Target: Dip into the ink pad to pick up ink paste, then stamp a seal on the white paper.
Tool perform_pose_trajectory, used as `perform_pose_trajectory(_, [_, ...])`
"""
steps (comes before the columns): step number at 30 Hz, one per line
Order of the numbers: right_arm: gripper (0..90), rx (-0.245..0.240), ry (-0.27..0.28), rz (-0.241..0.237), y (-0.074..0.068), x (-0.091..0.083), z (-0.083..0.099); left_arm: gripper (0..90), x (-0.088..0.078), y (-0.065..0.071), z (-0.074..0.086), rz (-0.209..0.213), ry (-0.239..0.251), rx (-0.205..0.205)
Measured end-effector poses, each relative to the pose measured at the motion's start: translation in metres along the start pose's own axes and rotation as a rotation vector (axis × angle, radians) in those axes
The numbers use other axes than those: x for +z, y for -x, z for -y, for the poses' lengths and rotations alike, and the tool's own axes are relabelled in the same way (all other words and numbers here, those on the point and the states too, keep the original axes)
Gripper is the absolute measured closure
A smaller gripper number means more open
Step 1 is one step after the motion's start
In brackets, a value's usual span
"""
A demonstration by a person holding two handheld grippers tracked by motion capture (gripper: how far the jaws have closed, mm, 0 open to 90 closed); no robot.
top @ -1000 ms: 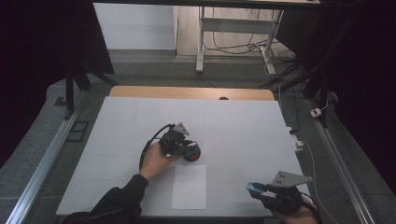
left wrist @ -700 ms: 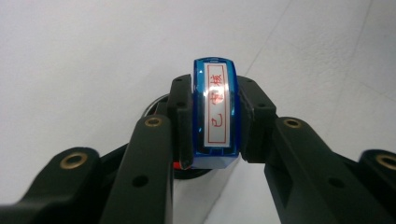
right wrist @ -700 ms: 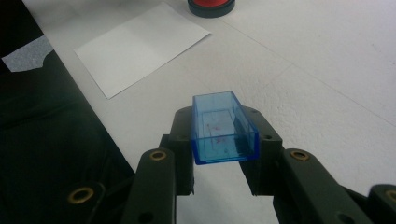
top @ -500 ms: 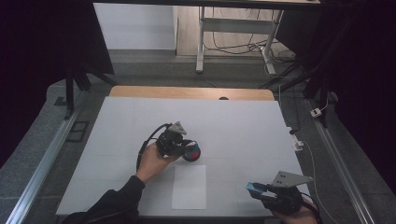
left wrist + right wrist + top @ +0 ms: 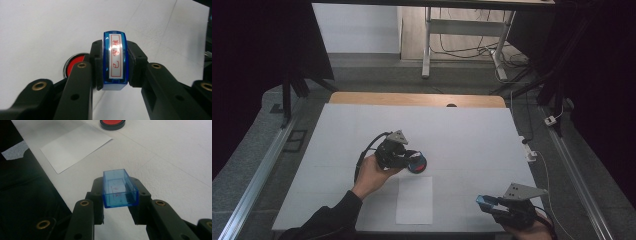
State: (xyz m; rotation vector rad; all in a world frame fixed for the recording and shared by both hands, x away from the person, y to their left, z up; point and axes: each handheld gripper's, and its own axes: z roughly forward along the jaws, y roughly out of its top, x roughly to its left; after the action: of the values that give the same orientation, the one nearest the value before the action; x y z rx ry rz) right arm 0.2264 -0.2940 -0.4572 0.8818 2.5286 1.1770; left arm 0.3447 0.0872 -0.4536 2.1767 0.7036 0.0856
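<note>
Stamp (image 5: 114, 61), blue and rectangular, is clamped between the jaws of the left gripper (image 5: 412, 159), near the centre of the high view. In the left gripper view its printing face, with red characters on white, is turned toward the camera, its long axis running up and down the frame. A round red ink pad (image 5: 73, 63) lies just behind the gripper's jaws at centre left of that view; in the high view the pad (image 5: 418, 163) sits directly under the gripper's tip. A white sheet of paper (image 5: 414, 199) lies just below the pad in the high view, toward the bottom edge, on the white table (image 5: 472, 135). The paper is nearer the left gripper than the right, so stamping would likely mean carrying the stamp a short way toward the bottom of the frame. At lower right, the right gripper (image 5: 487, 202) is clenched on the stamp's clear blue cap (image 5: 119, 188), its open hollow facing up, well apart from the paper.
</note>
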Motion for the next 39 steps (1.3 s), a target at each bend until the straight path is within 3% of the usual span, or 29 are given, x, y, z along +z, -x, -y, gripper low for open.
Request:
perform_pose_trajectory(17, [68.6, -0.001, -0.006, 0.004, 0.000, 0.000, 0.000, 69.9, -0.026, 0.019, 0.015, 0.061, 0.048, 0.002])
perform_pose_trajectory(39, [68.6, 0.000, -0.005, 0.003, 0.000, 0.000, 0.000, 69.9, -0.038, 0.038, 0.029, 0.066, 0.073, 0.013])
